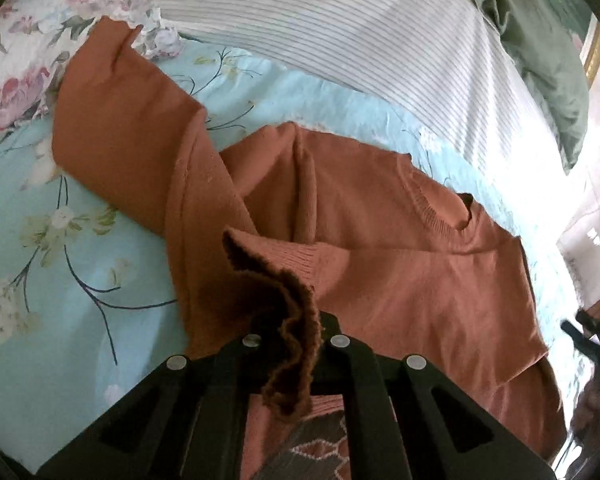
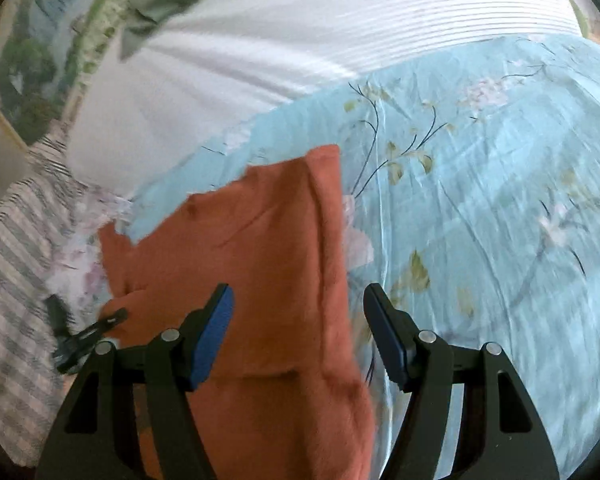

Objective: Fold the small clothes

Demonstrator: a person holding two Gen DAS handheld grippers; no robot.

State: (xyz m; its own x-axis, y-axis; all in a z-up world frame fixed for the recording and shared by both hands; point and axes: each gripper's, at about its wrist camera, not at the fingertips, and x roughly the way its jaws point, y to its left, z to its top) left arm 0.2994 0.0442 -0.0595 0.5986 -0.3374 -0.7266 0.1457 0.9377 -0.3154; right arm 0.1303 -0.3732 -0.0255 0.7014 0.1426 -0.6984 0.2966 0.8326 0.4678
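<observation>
A rust-orange knit sweater [image 1: 400, 264] lies on a light blue floral bedsheet [image 1: 40, 280]. One sleeve [image 1: 128, 136] stretches toward the upper left. My left gripper [image 1: 292, 336] is shut on the ribbed cuff [image 1: 276, 300] of the other sleeve and holds it up over the sweater's body, near the collar [image 1: 444, 216]. In the right wrist view the sweater [image 2: 252, 264] lies below my right gripper [image 2: 298, 332], which is open and empty, its blue pads [image 2: 216, 336] hovering over the cloth's right edge. The left gripper shows at the left [image 2: 88, 332].
A white striped duvet [image 1: 360, 28] lies across the back of the bed, with a green cloth [image 1: 540, 60] at its far end. A floral pillow [image 1: 24, 60] lies at the upper left. A grey striped fabric [image 2: 16, 280] lies at the left of the right wrist view.
</observation>
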